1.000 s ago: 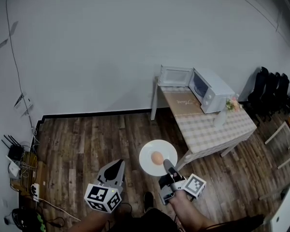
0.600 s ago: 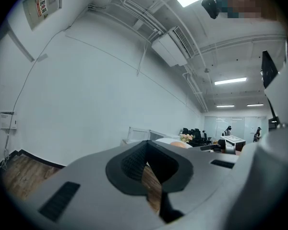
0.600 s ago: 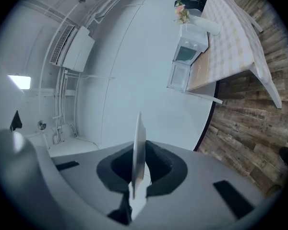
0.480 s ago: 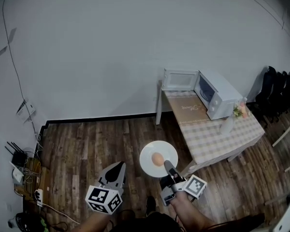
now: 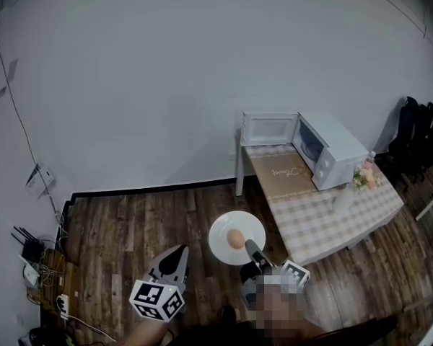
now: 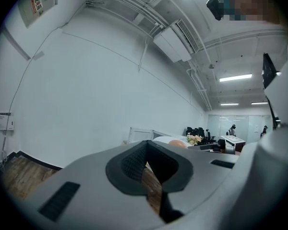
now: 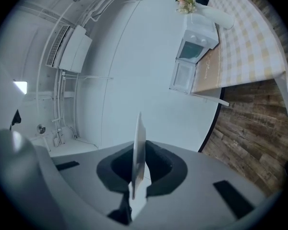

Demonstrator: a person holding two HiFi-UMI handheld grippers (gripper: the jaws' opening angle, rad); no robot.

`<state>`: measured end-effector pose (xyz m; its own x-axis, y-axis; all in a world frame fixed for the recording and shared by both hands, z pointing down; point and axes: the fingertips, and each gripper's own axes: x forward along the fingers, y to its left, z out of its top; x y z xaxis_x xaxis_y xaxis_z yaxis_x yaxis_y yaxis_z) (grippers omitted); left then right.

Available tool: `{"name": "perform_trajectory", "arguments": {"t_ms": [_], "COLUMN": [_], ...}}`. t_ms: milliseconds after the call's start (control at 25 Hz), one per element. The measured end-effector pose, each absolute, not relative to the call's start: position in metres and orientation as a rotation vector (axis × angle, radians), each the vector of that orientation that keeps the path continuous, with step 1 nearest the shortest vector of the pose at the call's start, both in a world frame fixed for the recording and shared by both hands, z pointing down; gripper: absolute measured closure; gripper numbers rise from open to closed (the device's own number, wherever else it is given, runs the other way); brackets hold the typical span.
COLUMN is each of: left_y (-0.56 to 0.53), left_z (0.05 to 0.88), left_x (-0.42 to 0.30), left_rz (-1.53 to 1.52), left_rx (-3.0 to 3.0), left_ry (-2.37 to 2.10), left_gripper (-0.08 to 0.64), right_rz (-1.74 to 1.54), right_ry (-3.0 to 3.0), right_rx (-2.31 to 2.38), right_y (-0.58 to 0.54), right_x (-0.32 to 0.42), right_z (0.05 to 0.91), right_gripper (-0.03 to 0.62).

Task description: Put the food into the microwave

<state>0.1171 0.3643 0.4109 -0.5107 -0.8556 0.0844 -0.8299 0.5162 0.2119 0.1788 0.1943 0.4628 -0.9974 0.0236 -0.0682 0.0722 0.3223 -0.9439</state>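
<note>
The food is a small, rounded, orange-brown lump, smooth like an egg, and it sits near the middle of a round white plate. The plate is held level above the wooden floor, well apart from the tabletop. The right tongs are pinching its near rim. In the right gripper view the plate shows edge-on as a thin white blade clamped between the two jaws. The left tongs are pressed together with nothing between them, low and to the left of the plate.

The white microwave stands at the far end of the tabletop, on a checked cloth, with its door swung wide open towards the wall. Its cavity faces away from the head view, so I cannot tell what is inside. Just beside it lie a beige mat and a white vase with flowers.
</note>
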Motion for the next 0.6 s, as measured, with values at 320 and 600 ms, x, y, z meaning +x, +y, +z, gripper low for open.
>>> {"name": "perform_trajectory", "arguments": {"t_ms": [320,600], "left_y": [0.335,0.308], "left_z": [0.411,0.411], "left_x": [0.092,0.079], "left_rz": [-0.200,-0.173], "left_rx": [1.411,1.396], "left_ry": [-2.603,-2.606], "left_gripper": [0.552,0.552], "right_rz": [-1.834,-1.859], "right_ry": [2.529,2.517], "right_rx": [0.127,0.146], "right_y": [0.165,0.140], "right_x": [0.151,0.136], "right_z": [0.467,0.468], "right_gripper": [0.566,0.565]}}
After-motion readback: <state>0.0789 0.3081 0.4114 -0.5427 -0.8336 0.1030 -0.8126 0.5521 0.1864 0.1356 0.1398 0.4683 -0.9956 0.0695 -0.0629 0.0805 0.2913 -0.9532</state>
